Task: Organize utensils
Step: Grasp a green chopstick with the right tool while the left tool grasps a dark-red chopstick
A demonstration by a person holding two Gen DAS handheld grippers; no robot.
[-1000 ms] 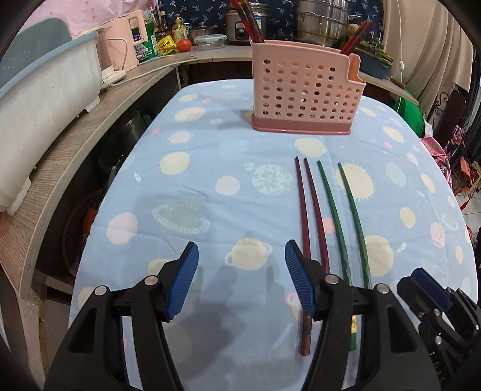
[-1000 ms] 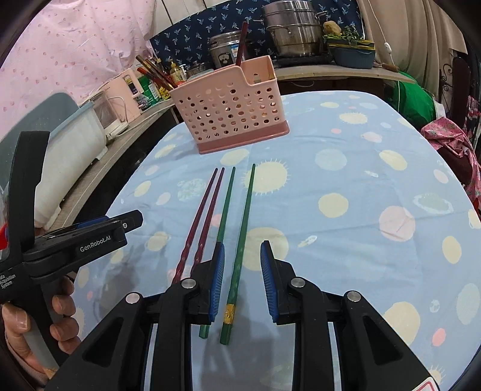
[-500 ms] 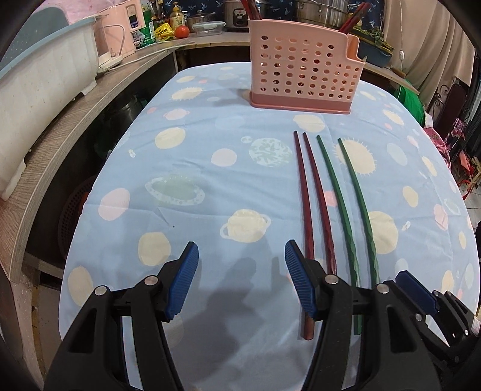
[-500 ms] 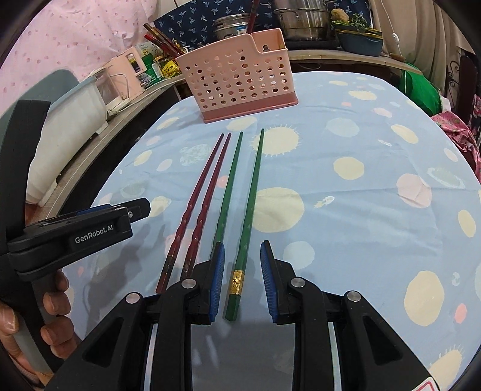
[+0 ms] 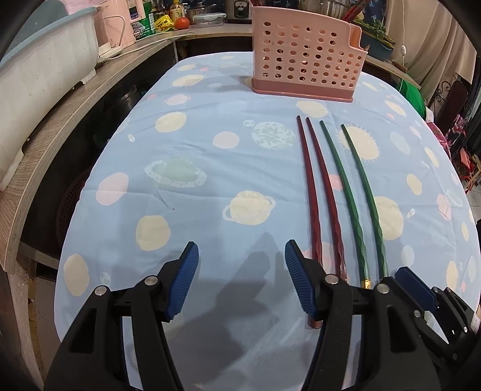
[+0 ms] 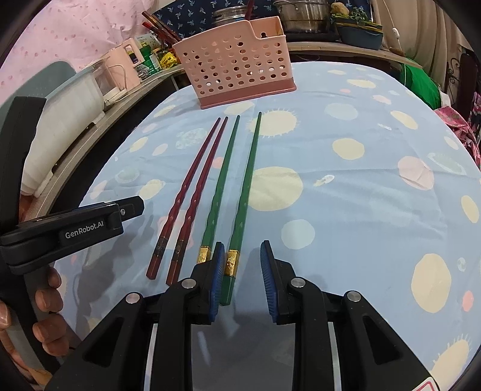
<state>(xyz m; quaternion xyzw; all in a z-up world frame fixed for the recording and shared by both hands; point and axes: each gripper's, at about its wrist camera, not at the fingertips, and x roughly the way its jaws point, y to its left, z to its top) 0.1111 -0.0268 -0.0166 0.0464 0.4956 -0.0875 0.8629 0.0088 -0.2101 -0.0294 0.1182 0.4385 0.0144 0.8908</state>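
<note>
Two dark red chopsticks (image 5: pixel 312 186) (image 6: pixel 192 186) and two green chopsticks (image 5: pixel 354 186) (image 6: pixel 240 186) lie side by side on the blue planet-print tablecloth (image 5: pixel 186 186). A pink perforated utensil holder (image 5: pixel 303 57) (image 6: pixel 234 72) stands beyond their tips. My left gripper (image 5: pixel 242 279) is open and empty, just left of the red chopsticks' near ends. My right gripper (image 6: pixel 242 270) is open, its fingers astride the near end of the right green chopstick (image 6: pixel 231 264), not closed on it. The left gripper also shows in the right wrist view (image 6: pixel 90 222).
A wooden counter (image 5: pixel 90 99) runs along the left with a white tub (image 5: pixel 39 78), a pink appliance and bottles. Pots and a rice cooker (image 6: pixel 303 15) stand behind the holder. The table's edges fall off left and right.
Both grippers have pulled back and lowered toward the near ends of the chopsticks. The right gripper's fingers have stayed apart around the right green chopstick. The chopsticks have not moved.
</note>
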